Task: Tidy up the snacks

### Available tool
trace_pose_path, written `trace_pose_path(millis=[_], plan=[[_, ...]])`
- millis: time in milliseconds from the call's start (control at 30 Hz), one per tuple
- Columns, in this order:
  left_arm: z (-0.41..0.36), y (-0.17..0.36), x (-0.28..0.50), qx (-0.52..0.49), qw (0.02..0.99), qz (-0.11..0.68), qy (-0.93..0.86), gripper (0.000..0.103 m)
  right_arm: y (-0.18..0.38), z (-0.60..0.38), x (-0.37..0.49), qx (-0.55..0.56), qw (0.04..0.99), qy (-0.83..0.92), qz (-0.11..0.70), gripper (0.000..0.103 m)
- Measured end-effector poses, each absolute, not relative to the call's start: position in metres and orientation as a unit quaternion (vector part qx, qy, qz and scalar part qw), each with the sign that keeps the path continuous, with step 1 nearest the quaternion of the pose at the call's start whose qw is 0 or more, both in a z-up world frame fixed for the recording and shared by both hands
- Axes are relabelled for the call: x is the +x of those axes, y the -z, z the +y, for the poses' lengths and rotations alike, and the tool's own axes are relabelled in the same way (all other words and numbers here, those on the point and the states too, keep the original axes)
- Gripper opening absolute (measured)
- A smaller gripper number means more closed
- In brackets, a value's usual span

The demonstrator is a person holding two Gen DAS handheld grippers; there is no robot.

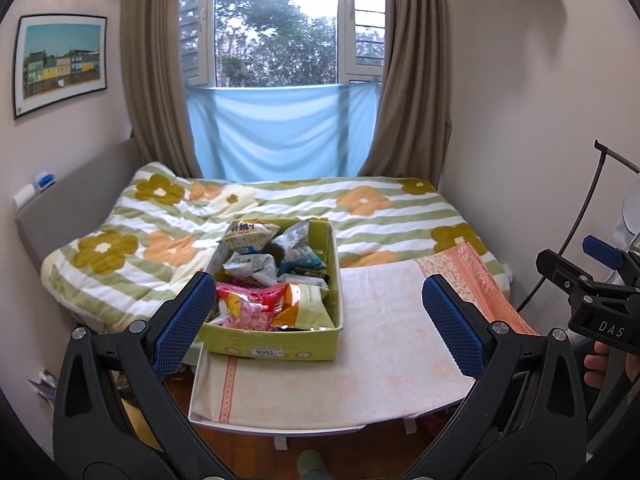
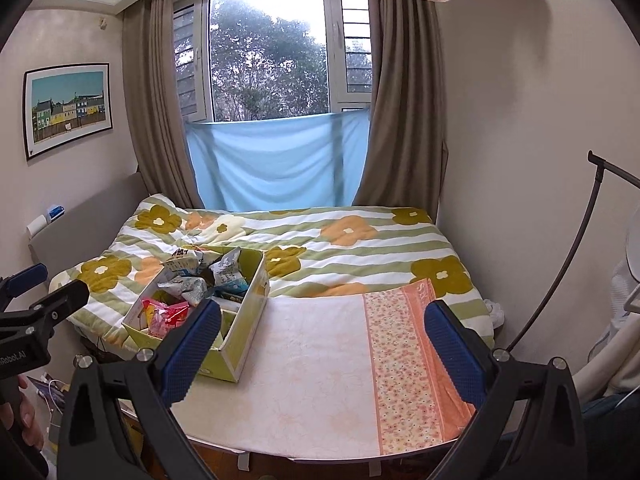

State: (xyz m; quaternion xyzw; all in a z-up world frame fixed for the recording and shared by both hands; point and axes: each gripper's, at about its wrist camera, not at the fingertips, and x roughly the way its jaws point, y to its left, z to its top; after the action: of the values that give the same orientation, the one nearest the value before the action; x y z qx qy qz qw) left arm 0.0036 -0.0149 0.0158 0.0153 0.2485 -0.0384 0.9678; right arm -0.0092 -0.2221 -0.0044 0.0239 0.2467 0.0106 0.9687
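Both claws gape wide and empty: left claw [image 1: 316,320], right claw [image 2: 320,344]. The snack box [image 1: 276,344] sits at the desk's [image 1: 384,344] ten o'clock corner; a careless pull could tip loose packets [image 1: 248,304] overboard.

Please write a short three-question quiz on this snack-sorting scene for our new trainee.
1. True or false: the left gripper is shut on a packet.
2. Where does the green box of snacks stand: A) on the floral quilt, B) on the cloth-covered table, C) on the floor?
3. What colour is the packet nearest the box's front wall?

Key: 1. False; both it and the right gripper are open and empty. 2. B, on the table. 3. Pink and red.
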Motion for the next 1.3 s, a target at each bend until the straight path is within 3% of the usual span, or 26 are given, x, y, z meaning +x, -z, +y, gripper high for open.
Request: trace_pose_path(millis=[1300], plan=[[-0.007, -0.008, 0.015, 0.007, 0.964, 0.265, 0.033, 0.103, 0.011, -0.215, -0.001, 0.028, 0.964, -0.001, 0.264, 0.101]])
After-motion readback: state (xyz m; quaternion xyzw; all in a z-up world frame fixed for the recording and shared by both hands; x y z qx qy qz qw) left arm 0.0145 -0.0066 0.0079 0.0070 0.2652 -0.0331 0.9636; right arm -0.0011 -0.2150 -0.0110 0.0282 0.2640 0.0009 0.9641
